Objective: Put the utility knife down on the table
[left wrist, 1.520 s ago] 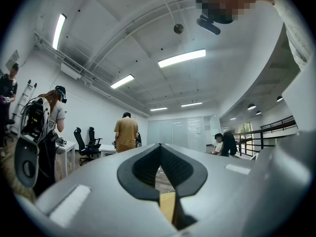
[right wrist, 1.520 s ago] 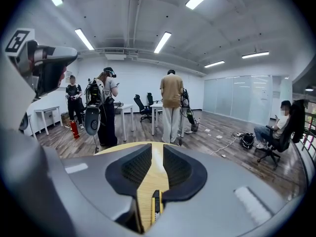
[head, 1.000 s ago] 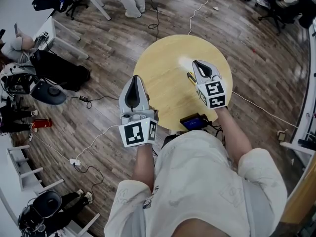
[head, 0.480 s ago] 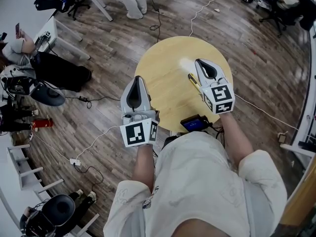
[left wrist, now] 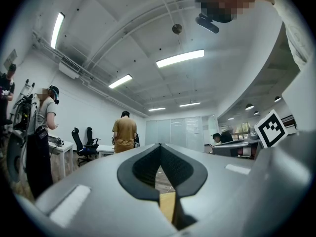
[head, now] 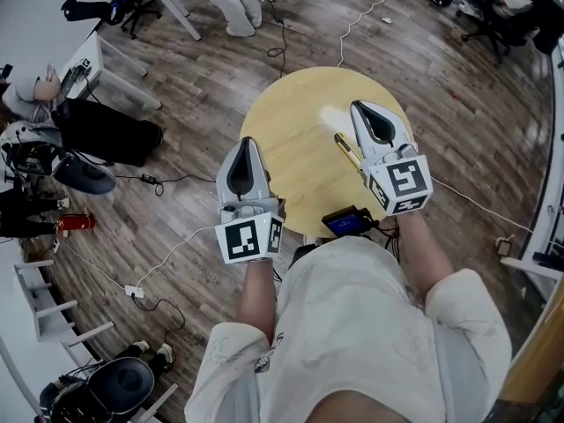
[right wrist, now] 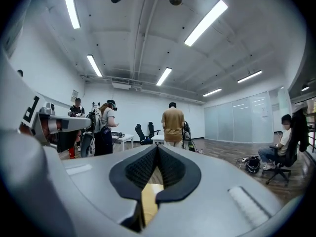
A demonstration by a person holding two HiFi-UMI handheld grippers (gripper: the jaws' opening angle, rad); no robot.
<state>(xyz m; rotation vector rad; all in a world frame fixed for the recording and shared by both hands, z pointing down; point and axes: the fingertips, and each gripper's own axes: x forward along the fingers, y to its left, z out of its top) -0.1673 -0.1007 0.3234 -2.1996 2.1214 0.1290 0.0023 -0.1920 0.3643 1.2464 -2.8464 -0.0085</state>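
I see the utility knife [head: 346, 151] lying flat on the round wooden bench [head: 295, 130], toward its right half, with its yellow and dark body running roughly away from me. Nothing has hold of it. My right hand-held gripper [head: 362, 107] sits just to the right of the knife in the head view, pointing away from my body, and I cannot tell from that view whether its side touches the knife. In the right gripper view its two dark pads meet at the tips with nothing between them, so it is fully closed and empty, with only a strip of the bench top showing below the pads. My left hand-held gripper [head: 245, 143] is over the left edge of the bench, well apart from the knife, and also points away from me. Its pads also meet at the tips and it is empty. A small dark device with a blue screen [head: 346, 220] rests at the near edge of the bench, close to my body. Cables [head: 280, 33] trail over the wood floor [head: 203, 95] around the bench. A person in a tan shirt [right wrist: 173, 125] stands with their back to me across the room.
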